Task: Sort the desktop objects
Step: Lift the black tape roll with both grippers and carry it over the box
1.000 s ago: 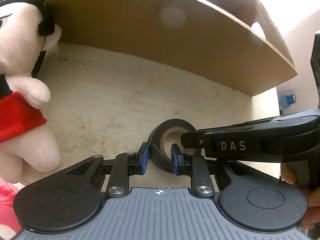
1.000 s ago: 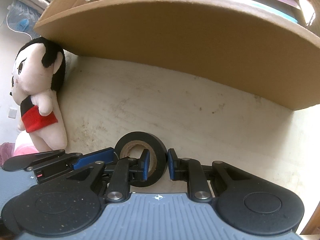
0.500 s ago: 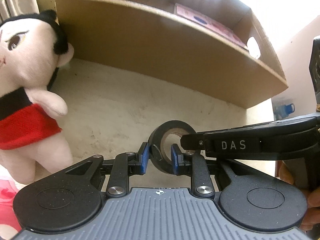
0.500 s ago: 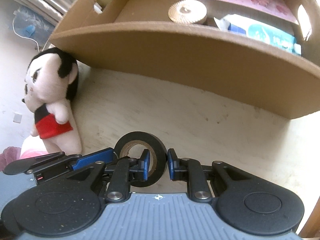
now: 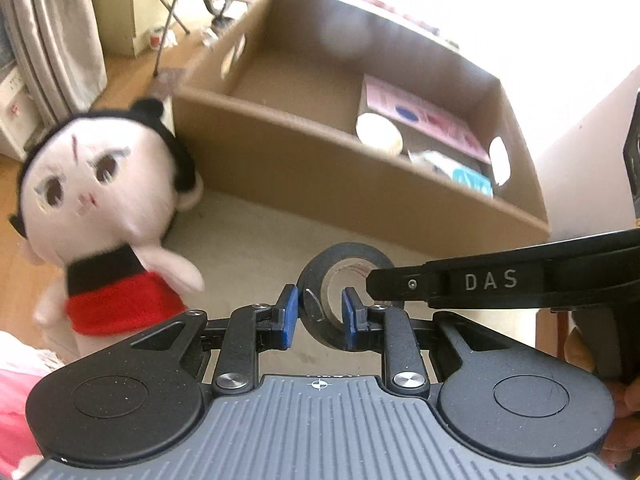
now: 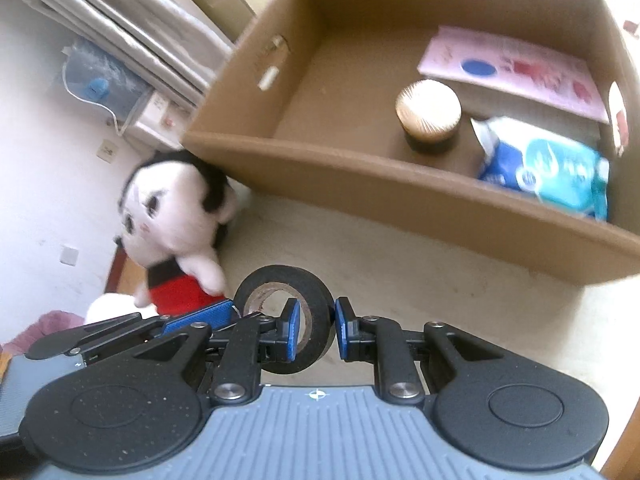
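A roll of black tape [image 5: 320, 304] stands on edge between both grippers, held above the table. My left gripper [image 5: 318, 316] is shut on its left wall. My right gripper [image 6: 316, 330] is shut on its right wall [image 6: 316, 312]; its black arm [image 5: 500, 280] marked DAS crosses the left wrist view. A cardboard box [image 5: 320, 168] lies ahead and below; its front wall [image 6: 400, 192] also shows in the right wrist view. A plush doll [image 5: 100, 208] with black hair and red shorts stands left of the box [image 6: 176, 224].
In the box lie a pink booklet [image 6: 512, 68], a gold-lidded jar [image 6: 428, 112] and a blue tissue pack [image 6: 548, 168]. The beige table [image 6: 400, 272] runs between me and the box. A curtain [image 5: 52, 40] and floor lie at far left.
Both grippers have risen with the tape roll held between them. The box's inside has come into view from above, and the doll has dropped lower in view.
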### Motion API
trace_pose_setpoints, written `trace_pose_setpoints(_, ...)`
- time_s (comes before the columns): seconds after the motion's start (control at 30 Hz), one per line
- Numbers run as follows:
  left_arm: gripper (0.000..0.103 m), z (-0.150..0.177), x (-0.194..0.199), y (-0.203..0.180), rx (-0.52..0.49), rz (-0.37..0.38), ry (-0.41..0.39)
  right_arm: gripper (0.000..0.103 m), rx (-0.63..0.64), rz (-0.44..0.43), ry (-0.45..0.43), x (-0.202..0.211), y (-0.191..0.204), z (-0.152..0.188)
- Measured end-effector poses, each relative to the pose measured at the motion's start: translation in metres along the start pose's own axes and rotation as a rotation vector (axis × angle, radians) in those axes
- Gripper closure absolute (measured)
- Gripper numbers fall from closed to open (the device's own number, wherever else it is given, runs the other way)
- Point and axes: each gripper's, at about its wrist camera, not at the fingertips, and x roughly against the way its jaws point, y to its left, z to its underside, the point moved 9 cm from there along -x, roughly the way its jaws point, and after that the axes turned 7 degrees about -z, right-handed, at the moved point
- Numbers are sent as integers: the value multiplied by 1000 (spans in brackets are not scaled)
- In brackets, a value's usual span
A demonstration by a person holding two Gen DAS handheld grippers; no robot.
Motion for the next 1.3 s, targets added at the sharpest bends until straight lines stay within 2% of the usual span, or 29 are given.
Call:
trace_pose_setpoints(0.33,81,-59,10,-2,-6,5,-76,82,-24,-26,-98,18,10,-60)
trace_pose_setpoints(0.5,81,-92,-4,-10,-20,39,-100,82,-57,-8,-143,18,-6,-93)
trace_pose_setpoints(0.67,82,-117,-30,-20,-49,73,-86,82,-107,7,-147,8,-32,-119)
trace_pose_setpoints(1.0,82,-135,-89,-28,-97,98,40,83,-315,-35,-25,-34,-87,-124)
trace_pose_setpoints(1.17,82,-136,-103,-30,-127,102,91,83,-436,-76,79,-56,-105,-116)
trace_pose_setpoints(1.3,82,-133,-112,-31,-137,108,137,83,-479,-77,142,-68,-111,-110)
